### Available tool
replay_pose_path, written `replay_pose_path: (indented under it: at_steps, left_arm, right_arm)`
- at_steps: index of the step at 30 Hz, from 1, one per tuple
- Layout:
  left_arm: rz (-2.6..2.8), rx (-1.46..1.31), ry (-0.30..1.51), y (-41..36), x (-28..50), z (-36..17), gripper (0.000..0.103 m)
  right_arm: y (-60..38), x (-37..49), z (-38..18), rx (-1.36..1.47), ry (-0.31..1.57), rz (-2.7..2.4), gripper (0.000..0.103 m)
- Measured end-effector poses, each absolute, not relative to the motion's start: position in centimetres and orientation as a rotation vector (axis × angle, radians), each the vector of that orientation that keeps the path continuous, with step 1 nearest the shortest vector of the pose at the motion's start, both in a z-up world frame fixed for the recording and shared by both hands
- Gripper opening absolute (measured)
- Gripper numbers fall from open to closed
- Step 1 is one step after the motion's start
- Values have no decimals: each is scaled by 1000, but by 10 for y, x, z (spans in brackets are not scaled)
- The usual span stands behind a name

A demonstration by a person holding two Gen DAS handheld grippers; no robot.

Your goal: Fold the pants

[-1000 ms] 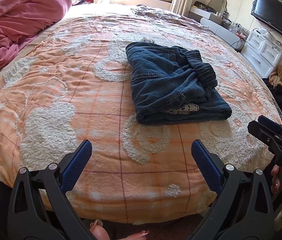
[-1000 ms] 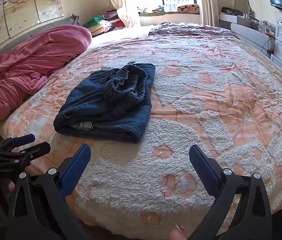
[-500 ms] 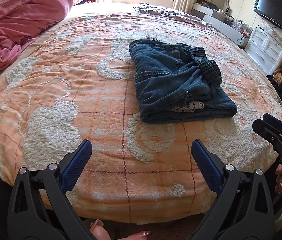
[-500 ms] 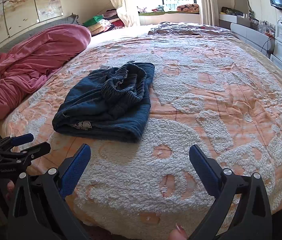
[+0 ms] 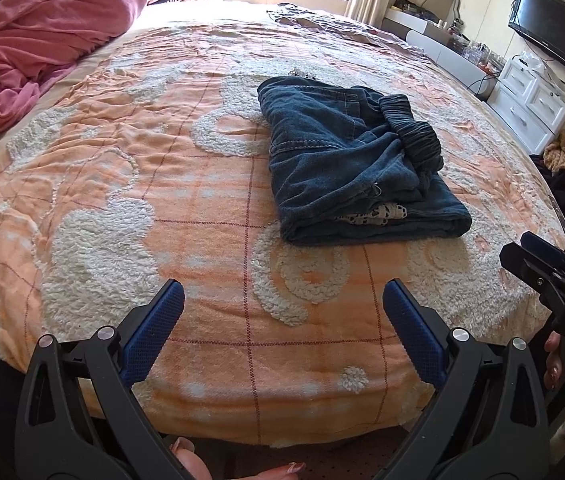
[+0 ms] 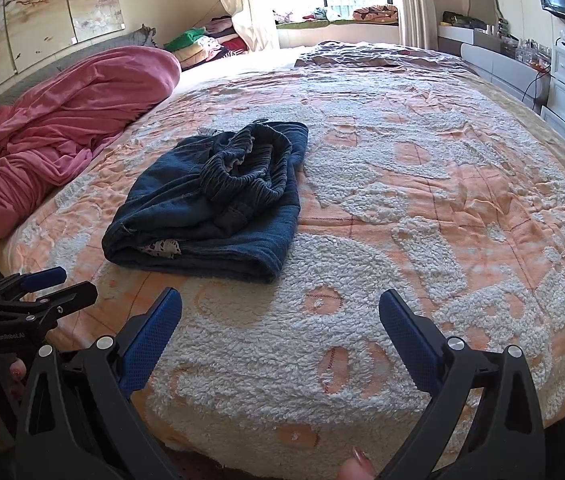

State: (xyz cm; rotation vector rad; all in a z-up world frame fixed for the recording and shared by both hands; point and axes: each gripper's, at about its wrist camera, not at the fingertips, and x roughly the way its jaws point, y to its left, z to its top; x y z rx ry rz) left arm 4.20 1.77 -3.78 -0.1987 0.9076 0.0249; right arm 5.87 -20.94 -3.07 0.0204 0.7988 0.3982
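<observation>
Both tools [image 5: 282,312] [image 6: 280,318] wide, short of pants [image 5: 354,168] (folded).

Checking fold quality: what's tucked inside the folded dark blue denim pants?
The folded dark blue denim pants show a white patterned fabric patch peeking from the near edge, between layers, and the gathered elastic waistband bunched on top. Deeper layers are covered.
</observation>
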Motion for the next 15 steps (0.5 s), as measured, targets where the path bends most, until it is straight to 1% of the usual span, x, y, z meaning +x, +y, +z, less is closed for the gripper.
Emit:
replay_pose_path:
  at_steps: [10,15]
  left_arm:
    - [10,-188,913,18,43,-35,94]
    - [12,-234,900,26,45,-31,94]
  right_arm:
    - [-210,59,-32,10,800,387,98]
    - [-213,63,-33,-2,802,377,98]
